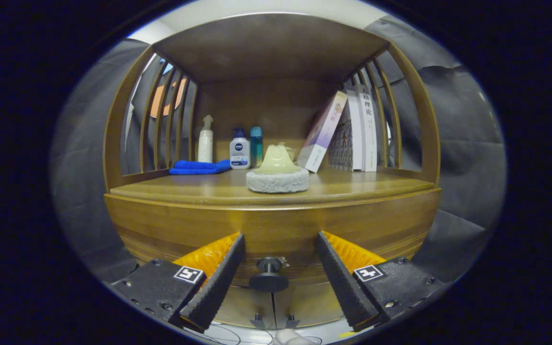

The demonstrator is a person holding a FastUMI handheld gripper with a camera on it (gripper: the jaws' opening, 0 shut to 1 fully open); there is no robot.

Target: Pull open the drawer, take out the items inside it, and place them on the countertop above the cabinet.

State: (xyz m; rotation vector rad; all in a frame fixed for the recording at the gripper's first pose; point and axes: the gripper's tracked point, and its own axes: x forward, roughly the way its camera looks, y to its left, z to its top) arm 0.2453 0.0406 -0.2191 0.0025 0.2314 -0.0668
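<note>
One dark round knob [269,278] on the closed wooden drawer [271,235] sits between the spread fingers of the gripper [276,282], which grip nothing. Judged rigid, small and smooth, the knob is the hold point; the drawer probably slides with some resistance.

A wooden cabinet [276,225] fills the booth, its open shelf roofed by a wooden top [266,45] and closed by a plain back panel [276,110]. Slatted sides [170,120] flank the shelf left and right. Dark grey cloth [463,143] hangs creased behind and beside the cabinet. A pale ceiling [266,9] shows above. Light falls softly from the front, leaving the shelf's back in shade
</note>
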